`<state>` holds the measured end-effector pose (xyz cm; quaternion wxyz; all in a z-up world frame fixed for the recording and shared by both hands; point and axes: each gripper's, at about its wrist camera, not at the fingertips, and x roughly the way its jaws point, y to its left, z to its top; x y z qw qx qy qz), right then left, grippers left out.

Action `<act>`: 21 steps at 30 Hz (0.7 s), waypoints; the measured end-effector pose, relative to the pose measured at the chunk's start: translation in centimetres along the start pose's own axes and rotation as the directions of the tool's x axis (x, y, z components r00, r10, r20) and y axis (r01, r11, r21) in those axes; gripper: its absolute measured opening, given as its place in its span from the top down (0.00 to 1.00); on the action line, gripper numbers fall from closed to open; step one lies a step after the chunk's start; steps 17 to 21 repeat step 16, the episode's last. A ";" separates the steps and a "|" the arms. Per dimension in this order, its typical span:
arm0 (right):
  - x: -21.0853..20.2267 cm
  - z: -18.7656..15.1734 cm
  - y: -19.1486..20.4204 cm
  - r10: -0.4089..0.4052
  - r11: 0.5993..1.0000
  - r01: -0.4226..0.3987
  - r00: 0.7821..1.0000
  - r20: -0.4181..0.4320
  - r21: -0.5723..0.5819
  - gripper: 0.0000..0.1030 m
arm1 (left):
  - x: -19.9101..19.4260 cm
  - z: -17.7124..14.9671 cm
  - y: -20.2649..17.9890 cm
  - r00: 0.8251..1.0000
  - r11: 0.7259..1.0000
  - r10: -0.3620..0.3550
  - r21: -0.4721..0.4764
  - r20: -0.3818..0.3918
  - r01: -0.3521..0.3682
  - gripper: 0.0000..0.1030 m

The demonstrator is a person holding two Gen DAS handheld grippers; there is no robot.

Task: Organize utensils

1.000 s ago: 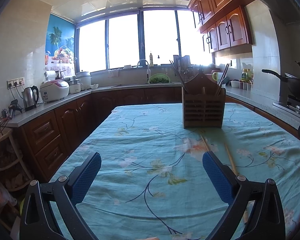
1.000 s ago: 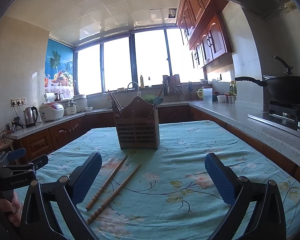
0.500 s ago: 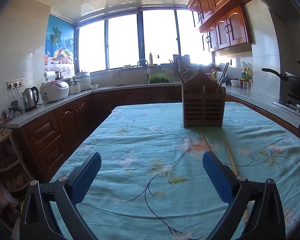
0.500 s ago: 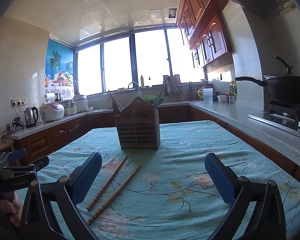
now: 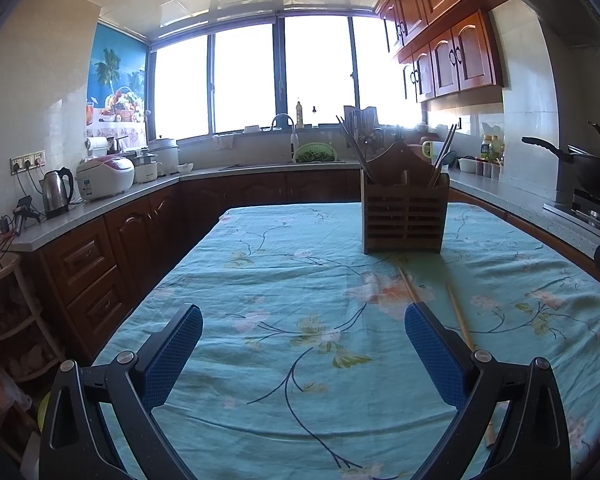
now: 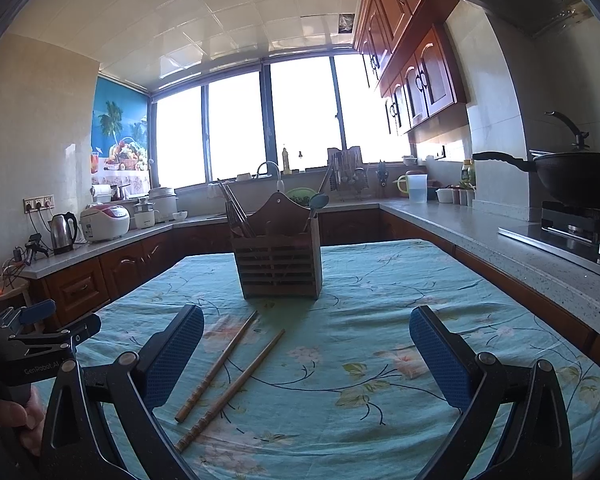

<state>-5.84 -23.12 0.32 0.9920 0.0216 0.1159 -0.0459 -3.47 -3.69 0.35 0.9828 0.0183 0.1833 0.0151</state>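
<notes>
A wooden utensil holder [image 6: 279, 258] stands on the table with chopsticks and a spoon in it; it also shows in the left wrist view [image 5: 404, 216]. Two wooden chopsticks [image 6: 230, 376] lie loose on the cloth in front of it, seen in the left wrist view [image 5: 458, 316] partly behind the right finger. My right gripper [image 6: 306, 344] is open and empty, above the cloth just right of the chopsticks. My left gripper [image 5: 304, 344] is open and empty, left of the chopsticks.
The table has a teal floral cloth [image 5: 300, 280]. Counters ring the room with a kettle [image 5: 56, 192], rice cooker [image 5: 106, 176], sink and a wok [image 6: 580, 176] on the stove. The left gripper's body [image 6: 40, 340] shows at the right wrist view's left edge.
</notes>
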 end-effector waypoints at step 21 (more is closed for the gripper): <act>2.4 0.3 0.0 -0.005 1.000 0.006 0.996 -0.088 0.013 0.00 | 0.9 1.3 -1.1 0.998 0.999 -0.033 -0.019 -0.047 0.032 0.01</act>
